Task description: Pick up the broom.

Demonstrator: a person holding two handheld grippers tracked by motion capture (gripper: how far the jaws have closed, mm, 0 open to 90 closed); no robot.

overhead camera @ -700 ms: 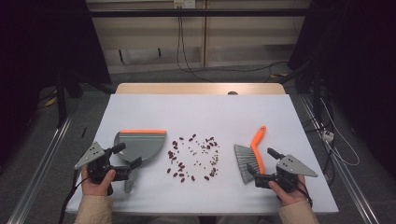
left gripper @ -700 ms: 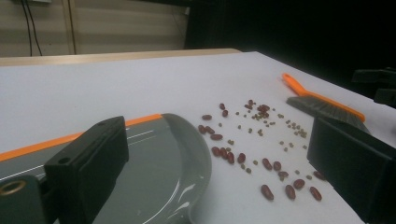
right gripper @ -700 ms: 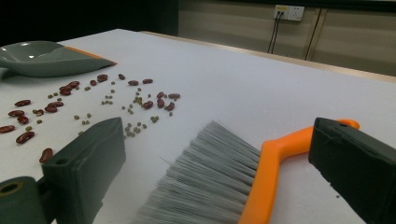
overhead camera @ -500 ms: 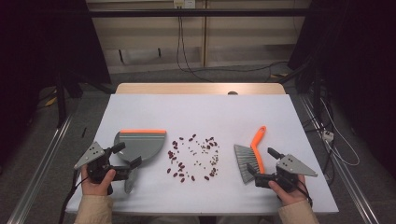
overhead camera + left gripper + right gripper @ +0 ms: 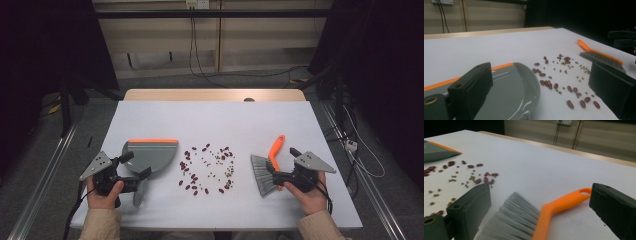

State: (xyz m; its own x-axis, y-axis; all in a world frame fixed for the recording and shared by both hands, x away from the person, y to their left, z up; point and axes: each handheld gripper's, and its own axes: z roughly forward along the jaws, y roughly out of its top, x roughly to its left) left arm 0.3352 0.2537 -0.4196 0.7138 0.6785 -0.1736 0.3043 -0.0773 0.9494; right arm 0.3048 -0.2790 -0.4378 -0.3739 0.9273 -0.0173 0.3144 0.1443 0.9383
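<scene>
Left of the beans (image 5: 207,167), left gripper (image 5: 141,179) sits spread over the dustpan (image 5: 150,155); right gripper (image 5: 272,175), beans' right, straddles the brush (image 5: 267,167), unclenched. Nothing moved since 0.7 s ago; neither tool is grasped yet, so sweeping hasn't started.

Table (image 5: 215,115): scattered beans (image 5: 207,168) lie at the middle near the front edge. Dustpan (image 5: 150,156) sits just left of the beans, brush (image 5: 267,167) just right of them, all three roughly in one row. Left gripper (image 5: 131,172) is at the dustpan's near side, over its handle end. Right gripper (image 5: 274,176) straddles the brush from the right. Floor cables (image 5: 200,60) run behind the table.
</scene>
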